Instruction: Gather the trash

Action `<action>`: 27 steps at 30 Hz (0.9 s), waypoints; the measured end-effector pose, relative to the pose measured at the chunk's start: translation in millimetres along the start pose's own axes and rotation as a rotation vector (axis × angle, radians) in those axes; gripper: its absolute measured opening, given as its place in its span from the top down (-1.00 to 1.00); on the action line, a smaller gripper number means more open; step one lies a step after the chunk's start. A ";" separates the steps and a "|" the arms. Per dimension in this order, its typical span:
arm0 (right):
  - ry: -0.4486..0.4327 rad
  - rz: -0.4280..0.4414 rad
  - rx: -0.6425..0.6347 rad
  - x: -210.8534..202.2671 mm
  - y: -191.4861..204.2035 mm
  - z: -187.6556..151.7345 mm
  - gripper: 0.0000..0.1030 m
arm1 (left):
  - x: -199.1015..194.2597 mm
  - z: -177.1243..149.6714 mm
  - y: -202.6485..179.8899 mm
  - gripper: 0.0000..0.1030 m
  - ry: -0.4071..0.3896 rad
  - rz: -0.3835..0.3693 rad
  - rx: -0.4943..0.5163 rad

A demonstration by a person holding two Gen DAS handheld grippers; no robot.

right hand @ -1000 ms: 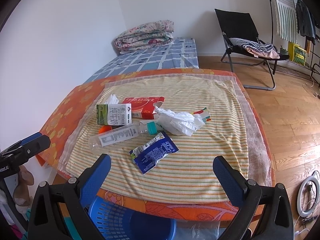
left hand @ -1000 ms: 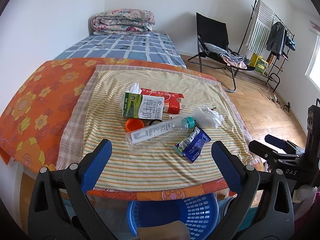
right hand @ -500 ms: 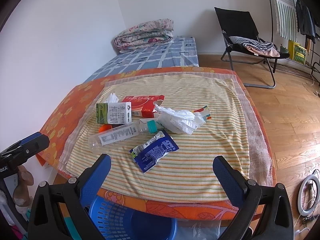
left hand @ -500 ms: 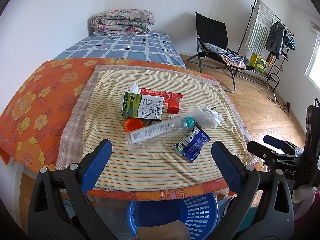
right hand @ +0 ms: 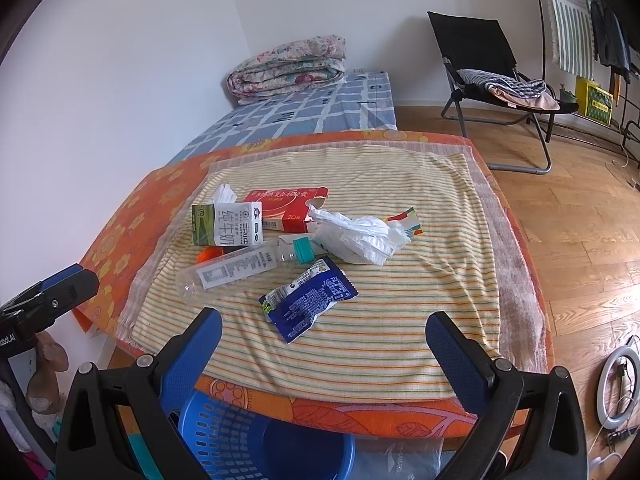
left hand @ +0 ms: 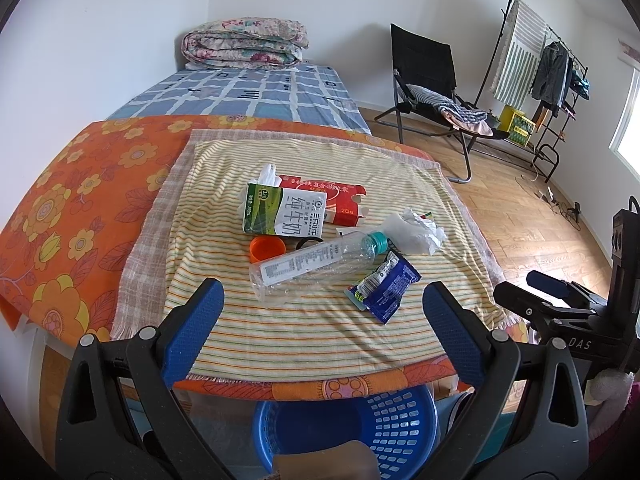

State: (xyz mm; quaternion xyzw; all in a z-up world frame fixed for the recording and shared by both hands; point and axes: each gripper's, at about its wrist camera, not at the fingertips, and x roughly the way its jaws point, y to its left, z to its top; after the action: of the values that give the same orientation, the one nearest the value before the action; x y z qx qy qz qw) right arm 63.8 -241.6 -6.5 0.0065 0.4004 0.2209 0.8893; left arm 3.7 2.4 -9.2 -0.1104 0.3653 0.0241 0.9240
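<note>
We judge nothing collected yet: our left gripper (left hand: 320,320) and right gripper (right hand: 324,340) hang spread wide and empty at the table's near edge, while milk carton (left hand: 284,216), plastic bottle (left hand: 316,260), blue wrapper (right hand: 308,300) and crumpled tissue (right hand: 360,236) lie on the striped cloth (right hand: 400,320), the blue basket (left hand: 384,428) waiting below.

Both views are bright and sharp under even daylight, apparently entering through the window (left hand: 628,128) to the right of the left gripper (left hand: 320,332). Shadows are soft. Fisheye distortion bends the edges; black vignetting fills the corners. No motion blur.
</note>
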 end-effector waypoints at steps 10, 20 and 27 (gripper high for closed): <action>0.005 0.002 0.007 2.0 0.2 -2.6 -1.00 | 0.8 -0.7 -0.1 -0.97 0.000 0.000 0.002; 0.006 0.002 0.007 2.1 0.1 -3.2 -1.00 | 0.4 -0.3 0.0 -0.97 0.000 0.001 0.002; 0.009 -0.001 -0.016 2.7 2.1 -2.5 -1.00 | 6.6 -2.7 0.5 -0.97 0.013 0.001 0.011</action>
State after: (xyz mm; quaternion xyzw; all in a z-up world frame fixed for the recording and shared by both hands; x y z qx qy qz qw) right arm 62.7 -239.1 -9.7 -0.0018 0.4028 0.2238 0.8875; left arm 6.6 2.1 -15.7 -0.1052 0.3714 0.0219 0.9222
